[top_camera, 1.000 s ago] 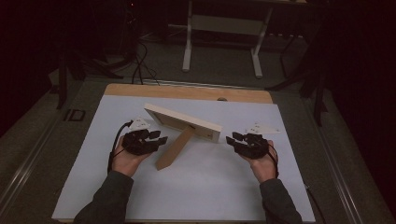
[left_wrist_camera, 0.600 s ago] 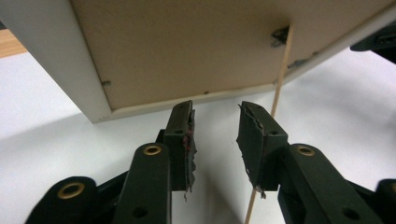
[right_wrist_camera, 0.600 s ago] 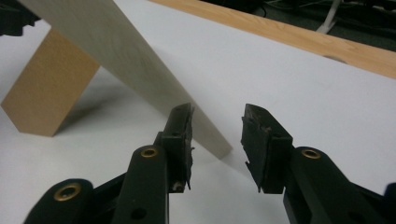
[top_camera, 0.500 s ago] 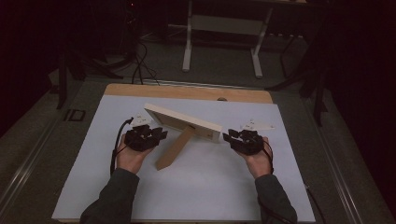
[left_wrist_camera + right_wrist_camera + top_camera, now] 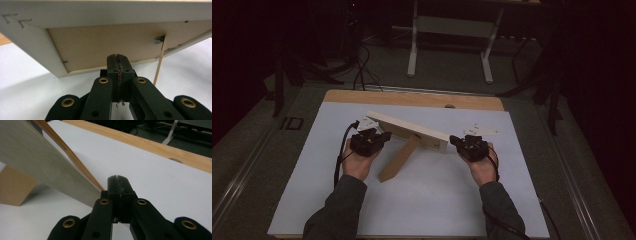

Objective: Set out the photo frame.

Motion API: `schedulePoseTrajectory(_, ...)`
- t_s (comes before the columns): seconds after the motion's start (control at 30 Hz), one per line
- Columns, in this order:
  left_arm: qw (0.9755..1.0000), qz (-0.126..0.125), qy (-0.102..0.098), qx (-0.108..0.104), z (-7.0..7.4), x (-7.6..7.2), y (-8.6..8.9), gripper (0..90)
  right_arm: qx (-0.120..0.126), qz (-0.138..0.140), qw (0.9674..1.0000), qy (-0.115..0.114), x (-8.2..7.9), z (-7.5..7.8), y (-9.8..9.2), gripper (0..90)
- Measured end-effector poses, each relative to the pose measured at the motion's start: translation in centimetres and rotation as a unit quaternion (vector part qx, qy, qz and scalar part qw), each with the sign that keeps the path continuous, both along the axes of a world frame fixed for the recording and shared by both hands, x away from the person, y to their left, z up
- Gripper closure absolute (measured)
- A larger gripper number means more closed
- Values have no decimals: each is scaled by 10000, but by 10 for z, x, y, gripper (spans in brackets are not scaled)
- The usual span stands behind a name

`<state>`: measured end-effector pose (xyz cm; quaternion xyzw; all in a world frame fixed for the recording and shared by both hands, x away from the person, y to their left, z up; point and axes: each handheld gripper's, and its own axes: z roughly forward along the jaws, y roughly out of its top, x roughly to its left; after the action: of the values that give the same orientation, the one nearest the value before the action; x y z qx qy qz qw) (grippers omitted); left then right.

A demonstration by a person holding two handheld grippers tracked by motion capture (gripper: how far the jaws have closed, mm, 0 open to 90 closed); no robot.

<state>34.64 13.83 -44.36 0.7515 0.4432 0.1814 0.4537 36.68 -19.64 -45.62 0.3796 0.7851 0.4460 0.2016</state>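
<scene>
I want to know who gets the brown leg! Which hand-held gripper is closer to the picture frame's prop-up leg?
Left. The left hand-held gripper sits just beside the stand leg; the right hand-held gripper is farther, at the picture frame's other end.

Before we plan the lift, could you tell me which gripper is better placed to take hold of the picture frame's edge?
Probably the left gripper: its shut jaws point squarely at the picture frame, near its lower edge. The right gripper sits beside the frame's end corner, aimed past it.

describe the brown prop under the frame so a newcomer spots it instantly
On the white mat, between the two grippers, a pale picture frame leans tilted. From its underside a flat brown easel leg slants toward the person. It is the only darker tan, board-like strip there.
</scene>
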Motion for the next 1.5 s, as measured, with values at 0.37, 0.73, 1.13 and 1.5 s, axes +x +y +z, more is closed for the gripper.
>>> schedulePoseTrajectory(0.37, 9999, -14, 34, -105, 2, 7, -9, 900, 30, 56, 10000, 26, 6, 1, 6, 897)
schedulePoseTrajectory(0.73, 10000, -53, 37, -68, 4, 10, -17, 900, 92, 127, 9999, 33, 8, 0, 7, 898)
schedulePoseTrajectory(1.13, 9999, -103, 57, -43, 6, 12, -24, 900, 54, 191, 9998, 58, 7, 0, 8, 898)
schedulePoseTrajectory(1.5, 9997, -231, 33, 30, 8, 10, -32, 900, -19, 295, 9995, 54, 4, 2, 9, 898)
